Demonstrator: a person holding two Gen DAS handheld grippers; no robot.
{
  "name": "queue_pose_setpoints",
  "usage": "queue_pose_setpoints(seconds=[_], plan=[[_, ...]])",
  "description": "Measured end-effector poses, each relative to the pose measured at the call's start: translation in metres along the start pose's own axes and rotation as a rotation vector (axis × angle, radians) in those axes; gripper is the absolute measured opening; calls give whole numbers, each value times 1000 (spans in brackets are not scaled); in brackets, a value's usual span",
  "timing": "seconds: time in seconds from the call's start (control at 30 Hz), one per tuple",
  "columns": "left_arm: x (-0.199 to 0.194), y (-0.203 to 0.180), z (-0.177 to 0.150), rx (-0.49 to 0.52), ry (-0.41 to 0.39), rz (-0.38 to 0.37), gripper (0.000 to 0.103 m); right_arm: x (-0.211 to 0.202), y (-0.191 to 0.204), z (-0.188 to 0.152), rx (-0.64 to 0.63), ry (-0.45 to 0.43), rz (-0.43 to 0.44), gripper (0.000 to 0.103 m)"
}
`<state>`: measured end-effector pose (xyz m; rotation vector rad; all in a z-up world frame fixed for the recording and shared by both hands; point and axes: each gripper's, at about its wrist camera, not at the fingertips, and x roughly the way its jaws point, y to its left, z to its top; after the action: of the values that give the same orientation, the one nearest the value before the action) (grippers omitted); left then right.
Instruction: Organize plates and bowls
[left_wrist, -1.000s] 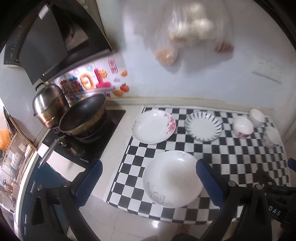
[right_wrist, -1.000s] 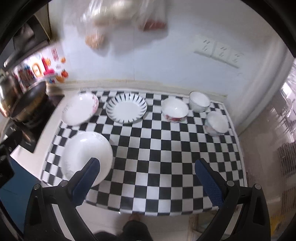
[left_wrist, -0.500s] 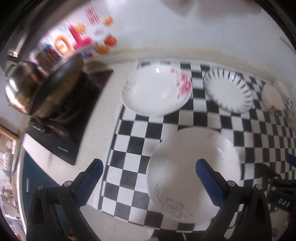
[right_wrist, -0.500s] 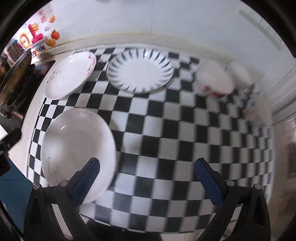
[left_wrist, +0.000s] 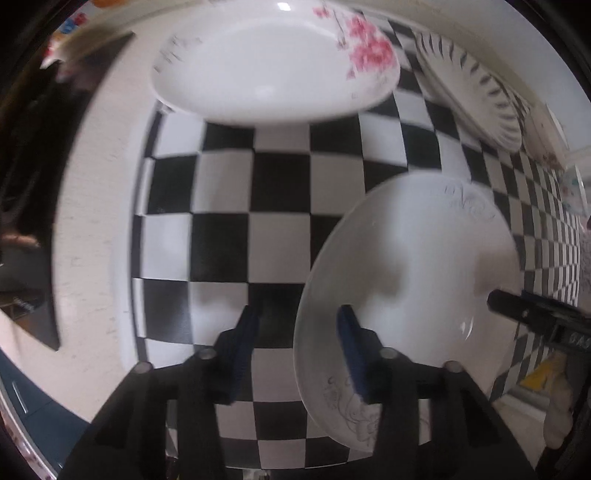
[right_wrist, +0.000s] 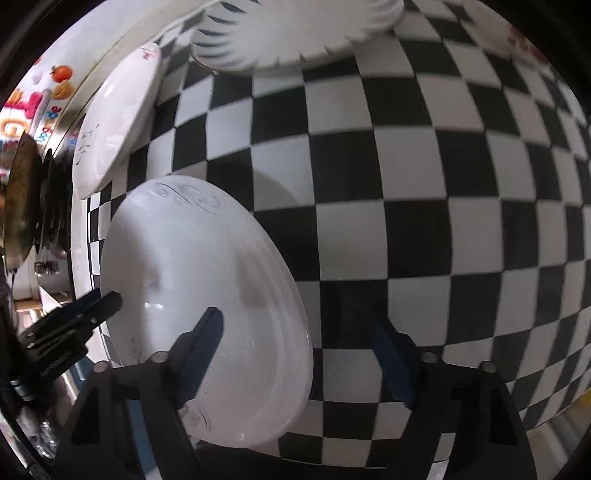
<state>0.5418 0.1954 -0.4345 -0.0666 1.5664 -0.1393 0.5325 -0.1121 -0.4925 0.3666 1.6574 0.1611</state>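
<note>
Both grippers straddled the near plate.
Left gripper (left_wrist: 297, 341) and right gripper (right_wrist: 295, 345) stood open astride opposite rims of the white plate (left_wrist: 413, 266) on the checkered mat (left_wrist: 229, 236).

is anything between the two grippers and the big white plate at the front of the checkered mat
Nothing visible. The left gripper already straddles the big white plate at its left rim, and the right gripper straddles its right rim; only bare checkered mat lies around them.

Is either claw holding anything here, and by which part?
Nothing gripped: left claw and right claw straddle opposite rims of the large white plate, jaws open, gaps showing.
</note>
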Motion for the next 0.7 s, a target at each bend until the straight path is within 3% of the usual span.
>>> queue_pose_setpoints(seconds=[0.1,0.13,0.17,0.23,0.3,0.53,0.7], plan=[[6,-6,0,19,27,-64,34,1,3,0,-5,20,37,64],[5,-10,0,33,19,-63,31,2,5,1,-10,23,44,56],[5,-12,1,38,19,-60,32,3,7,2,-17,33,63,41],[3,-13,2,19,13,-58,31,5,12,1,-44,34,26,36],[2,-13,3,7,10,-51,31,5,13,0,-76,24,-9,26],[-7,-42,6,20,-3,-3,31,-5,-7,1,-71,14,22,24],[-18,-88,14,52,-11,-21,31,-33,-37,3,-53,-34,12,24]])
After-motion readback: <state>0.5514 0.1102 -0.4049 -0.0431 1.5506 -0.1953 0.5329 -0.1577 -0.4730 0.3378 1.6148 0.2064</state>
